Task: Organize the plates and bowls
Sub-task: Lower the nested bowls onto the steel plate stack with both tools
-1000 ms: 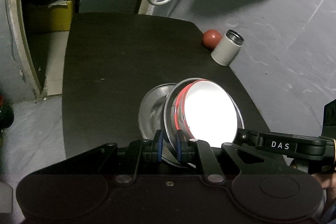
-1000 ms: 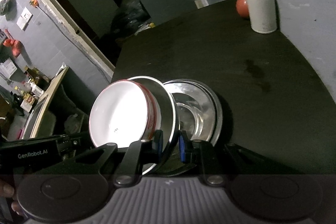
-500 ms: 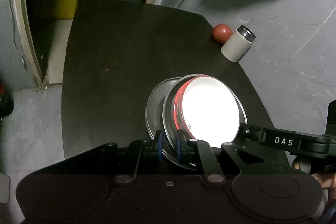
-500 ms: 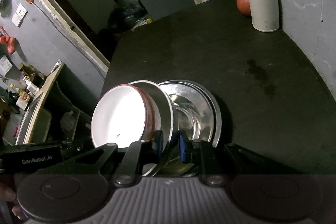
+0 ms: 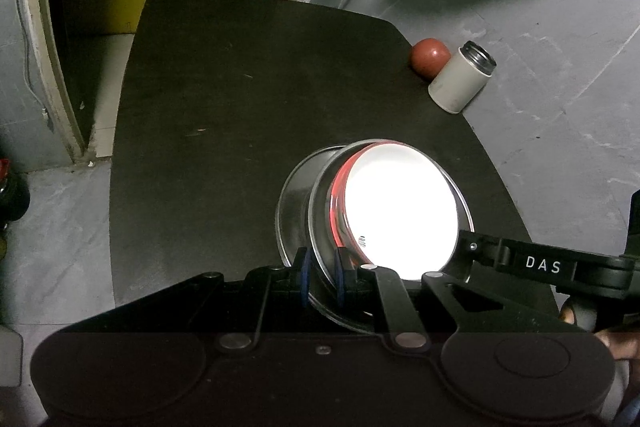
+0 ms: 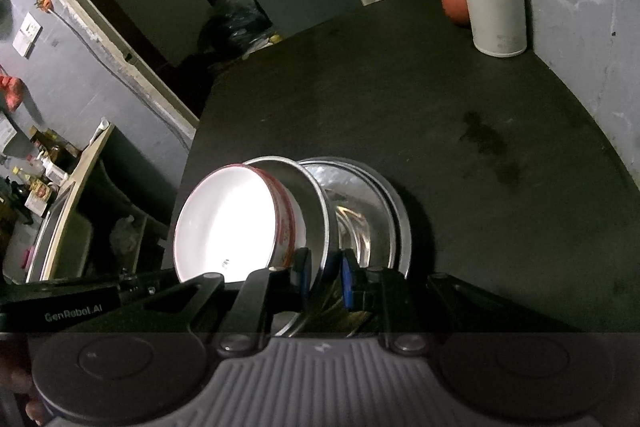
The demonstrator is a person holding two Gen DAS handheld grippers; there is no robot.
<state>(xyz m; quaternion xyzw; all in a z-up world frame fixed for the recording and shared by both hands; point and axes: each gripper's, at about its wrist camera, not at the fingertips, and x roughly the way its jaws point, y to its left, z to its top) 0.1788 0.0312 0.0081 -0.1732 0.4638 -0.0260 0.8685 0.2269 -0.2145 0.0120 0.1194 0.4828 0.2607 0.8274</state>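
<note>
Steel bowl (image 5: 320,219), tilted with white bowl (image 5: 396,207) nested inside, is pinched at opposite rims by left gripper (image 5: 321,277) and right gripper (image 6: 323,277).

"DAS" is read in white caps on the black gripper body of the right gripper (image 5: 544,267), seen at lower right in the left wrist view. "GenRobot.AI" is read in pale grey on the black side arm of the left gripper (image 6: 74,317), seen at lower left in the right wrist view. A small dark mark is seen inside the white bowl with red rim (image 6: 226,261), too small to be read. No other legible text, nos. or signs are found.
</note>
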